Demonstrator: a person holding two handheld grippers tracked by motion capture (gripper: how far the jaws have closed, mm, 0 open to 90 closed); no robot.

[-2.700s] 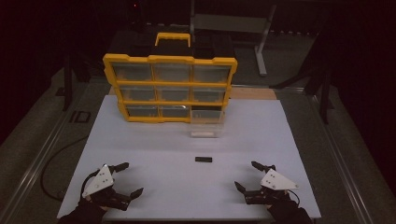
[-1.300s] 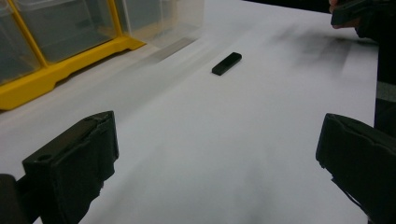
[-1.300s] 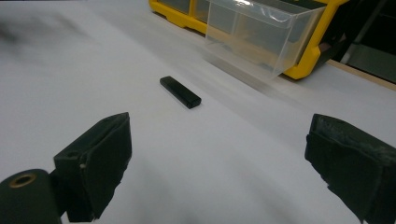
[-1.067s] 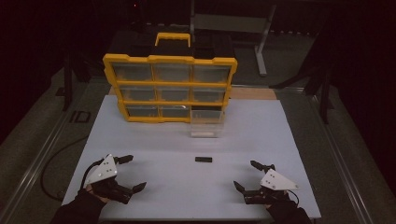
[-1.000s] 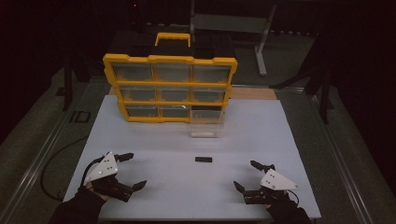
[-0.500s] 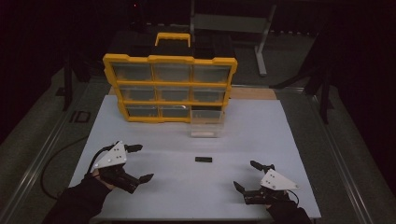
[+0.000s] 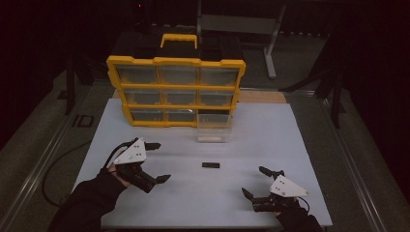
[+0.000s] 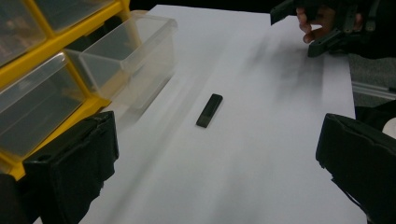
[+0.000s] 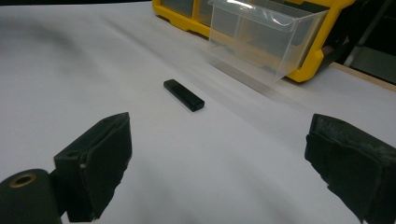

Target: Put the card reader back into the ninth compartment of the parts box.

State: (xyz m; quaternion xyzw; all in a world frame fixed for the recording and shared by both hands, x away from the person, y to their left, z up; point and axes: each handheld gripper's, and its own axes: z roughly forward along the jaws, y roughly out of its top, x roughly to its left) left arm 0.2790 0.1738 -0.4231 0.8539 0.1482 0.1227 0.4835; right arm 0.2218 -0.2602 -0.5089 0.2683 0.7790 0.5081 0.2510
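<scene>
Work looks barely begun: the small black bar (image 7: 210,165) lies flat and alone on the white worktop (image 7: 300,140), a little below the centre of the high view, untouched by either tool. Above it in that view, the clear plastic drawer (image 7: 214,129) has been drawn out of the bottom-right slot of the yellow organizer cabinet (image 7: 176,89) and stands on the worktop just in front of it, open-topped and, as far as can be told, empty. The other drawers sit closed in their rows. The left tongs (image 7: 153,162) hover at the lower left of the high view with their jaws spread wide; in the left gripper view the bar (image 8: 209,110) sits in the middle of the frame between the two black jaws but well ahead of them. The right tongs (image 7: 255,181) rest low at the lower right, likewise wide apart and holding nothing, and the right gripper view shows the bar (image 9: 183,94) at upper centre with the drawer (image 9: 264,37) beyond it. Judging by this layout, picking up the bar, dropping it into the drawer and pushing the drawer home all remain to be done.
</scene>
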